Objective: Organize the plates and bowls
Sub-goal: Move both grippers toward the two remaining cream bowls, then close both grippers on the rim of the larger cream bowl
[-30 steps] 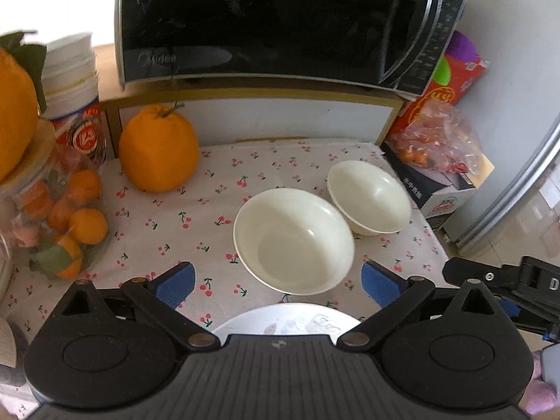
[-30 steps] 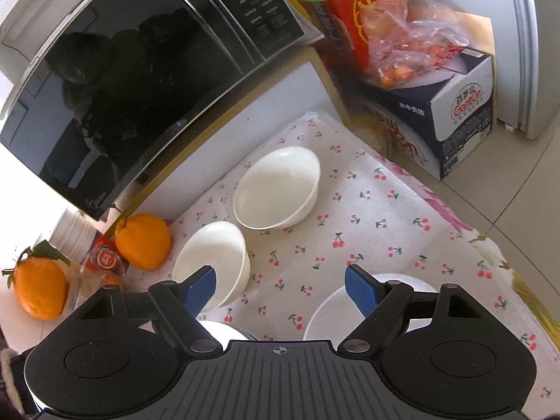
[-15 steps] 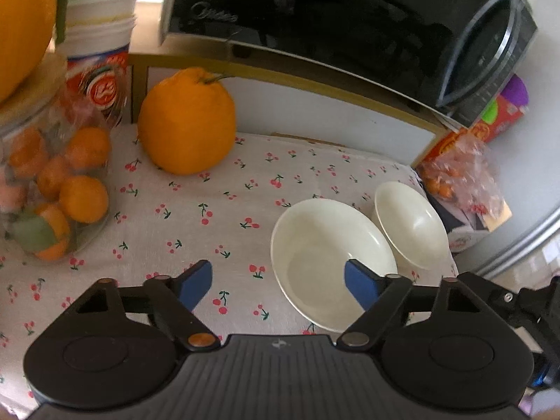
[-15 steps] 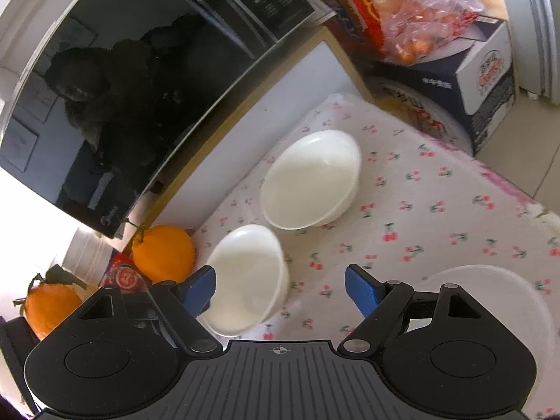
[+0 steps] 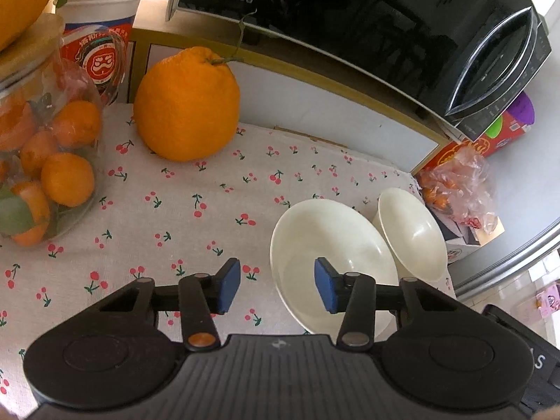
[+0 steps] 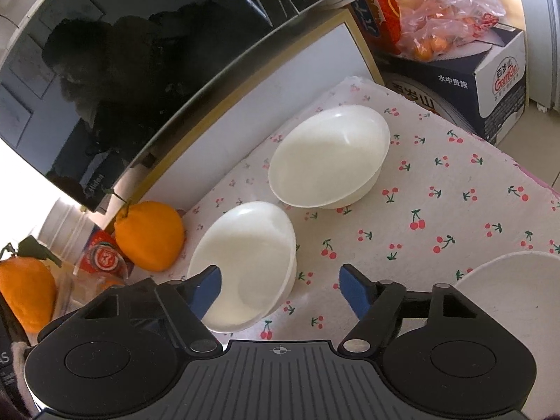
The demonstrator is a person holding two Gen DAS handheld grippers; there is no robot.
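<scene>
Two cream bowls stand on the cherry-print cloth (image 5: 175, 203). My left gripper (image 5: 276, 292) is closing over the left rim of the nearer bowl (image 5: 332, 245). One blue pad is inside the bowl and the other outside, and neither presses the rim. The farther bowl (image 5: 413, 231) touches the nearer bowl's right side. My right gripper (image 6: 280, 290) is also closing, astride the right rim of that same near bowl (image 6: 245, 255), with its pads clear of the rim. The far bowl (image 6: 329, 161) sits beyond. A white plate (image 6: 507, 280) lies at the lower right.
A big orange (image 5: 185, 105) and a glass jar of tangerines (image 5: 45, 161) stand at the left. Stacked paper cups (image 5: 101, 10) are behind them. A black microwave (image 5: 350, 17) sits on the shelf behind. A bag of oranges (image 6: 444, 10) lies on a carton (image 6: 490, 80) past the table's right edge.
My left gripper has sunk and rolled, its jaws have narrowed a lot, and the near bowl's rim now lies between them. My right gripper has come down closer to that bowl, its jaws slightly narrower.
</scene>
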